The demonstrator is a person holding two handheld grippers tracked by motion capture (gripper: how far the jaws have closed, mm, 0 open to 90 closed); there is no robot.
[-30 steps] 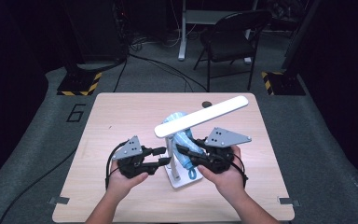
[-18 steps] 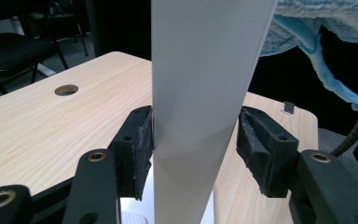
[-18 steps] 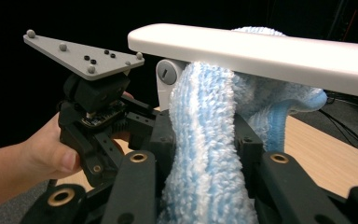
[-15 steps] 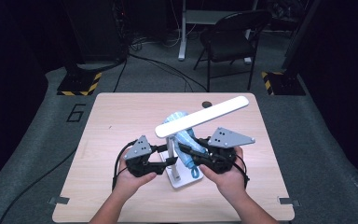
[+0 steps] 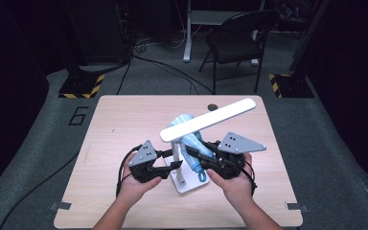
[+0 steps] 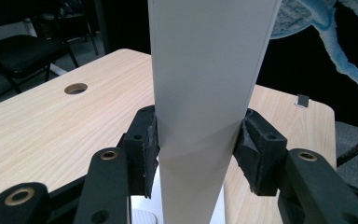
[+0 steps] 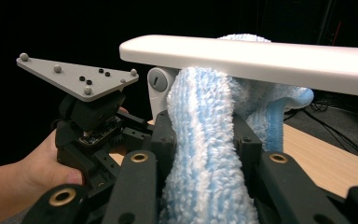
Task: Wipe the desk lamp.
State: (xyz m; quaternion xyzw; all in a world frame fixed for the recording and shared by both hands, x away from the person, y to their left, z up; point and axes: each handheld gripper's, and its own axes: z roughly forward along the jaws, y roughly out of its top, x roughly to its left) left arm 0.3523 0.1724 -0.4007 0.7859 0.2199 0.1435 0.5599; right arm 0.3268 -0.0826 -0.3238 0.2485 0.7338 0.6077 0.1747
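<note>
Since a second ago the left gripper slid in against the lamp post, its fingers just closing around it, pads touching both sides. The right gripper stays clenched on the cloth, bunched under the lamp head mid-bench. Cloth's soft and floppy, so pinch a thick fold; the lamp's stiff but tippy, so grab it low on the post.

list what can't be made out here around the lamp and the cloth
- High view: the left gripper meets the lamp's post, but the contact is too small to judge.
- Left gripper view: the post hides the table behind it; the lamp base is cut off by the bottom edge.
- Right gripper view: the blue cloth hides the post below the hinge; the lamp head runs off the right edge.
</note>
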